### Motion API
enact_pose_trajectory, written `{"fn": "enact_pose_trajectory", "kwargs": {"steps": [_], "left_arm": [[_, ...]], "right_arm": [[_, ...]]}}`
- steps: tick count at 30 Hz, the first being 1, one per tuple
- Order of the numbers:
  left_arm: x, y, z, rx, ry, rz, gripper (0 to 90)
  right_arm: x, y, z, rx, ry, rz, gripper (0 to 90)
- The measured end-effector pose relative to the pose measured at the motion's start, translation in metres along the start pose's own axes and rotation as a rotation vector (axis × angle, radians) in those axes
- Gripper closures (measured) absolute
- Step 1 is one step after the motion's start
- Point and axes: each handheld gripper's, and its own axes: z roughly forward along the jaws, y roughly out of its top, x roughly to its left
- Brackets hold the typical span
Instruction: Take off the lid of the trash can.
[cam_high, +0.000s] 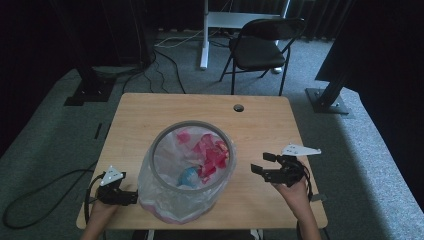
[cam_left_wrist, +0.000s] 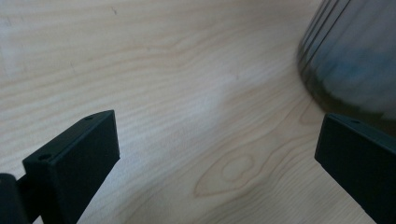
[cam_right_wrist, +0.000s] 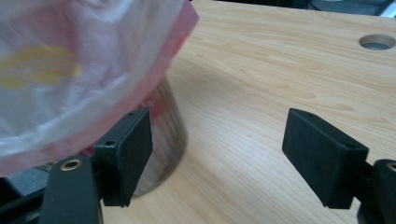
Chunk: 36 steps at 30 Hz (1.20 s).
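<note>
Both hand-held grippers flank a small bin on the tabletop, one at each side. On the person's left, the left hand-held gripper sits low beside the bin's foot; in the left gripper view its jaws stand wide apart with only bare wood between them, and the bin's grey ribbed wall is just past the far jaw. On the other side, the right hand-held gripper hovers a little apart from the rim, its jaws also spread and nothing between them.

The bin stands upright near the front middle of the tabletop. A thin clear bag lines it, folded out over the rim and hanging down the outside. Inside lie crumpled pink wrappers and a blue scrap.

Judging by this, the work is handling the liner, perhaps drawing it up off the rim, and it has barely started. Neither side has taken hold of the plastic, and the fold over the rim looks undisturbed. Gripping the bag's edge on both sides is yet to come.
</note>
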Motion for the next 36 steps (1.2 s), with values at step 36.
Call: {"fn": "enact_pose_trajectory", "kwargs": {"steps": [36], "left_arm": [[0.003, -0.010, 0.009, 0.055, -0.021, 0.026, 0.0]], "right_arm": [[0.056, 0.145, 0.029, -0.060, 0.167, -0.188, 11.3]]}}
